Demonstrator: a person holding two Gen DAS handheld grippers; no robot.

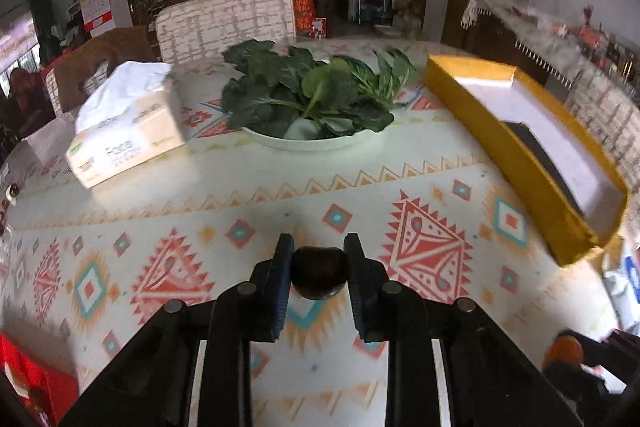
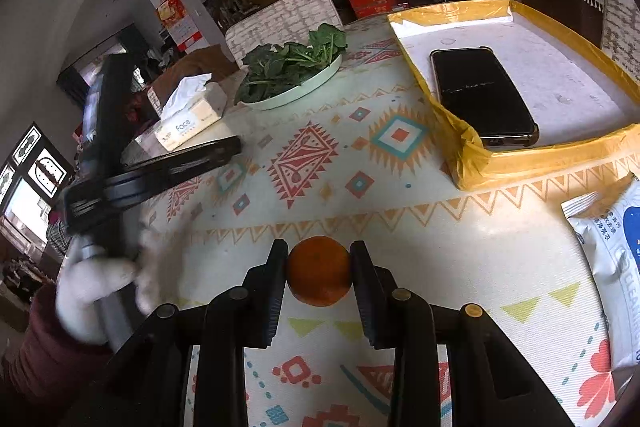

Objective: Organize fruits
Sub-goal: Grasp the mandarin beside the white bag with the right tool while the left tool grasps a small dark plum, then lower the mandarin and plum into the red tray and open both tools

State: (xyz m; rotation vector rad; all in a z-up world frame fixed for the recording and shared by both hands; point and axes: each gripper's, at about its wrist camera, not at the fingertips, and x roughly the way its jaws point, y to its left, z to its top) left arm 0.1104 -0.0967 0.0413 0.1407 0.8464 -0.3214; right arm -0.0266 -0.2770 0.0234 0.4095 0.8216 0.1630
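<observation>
Between the pads of the left hand-held gripper (image 1: 319,259) sits a dark round fruit (image 1: 319,273), clamped from both sides above the patterned surface (image 1: 224,187). The right hand-held gripper (image 2: 319,259) is likewise closed on an orange (image 2: 319,271), pads touching its flanks. Beyond the dark fruit lies a white plate of leafy greens (image 1: 308,95), with a tissue box (image 1: 128,131) to the plate's left and a yellow tray (image 1: 520,155) to its right. Only the right wrist view shows the tray's inside fully: a black phone (image 2: 482,97) lies flat there. It also shows a white-gloved hand (image 2: 96,287) gripping the other tool's handle, and a white wipes packet (image 2: 612,267) nearer than the tray.
</observation>
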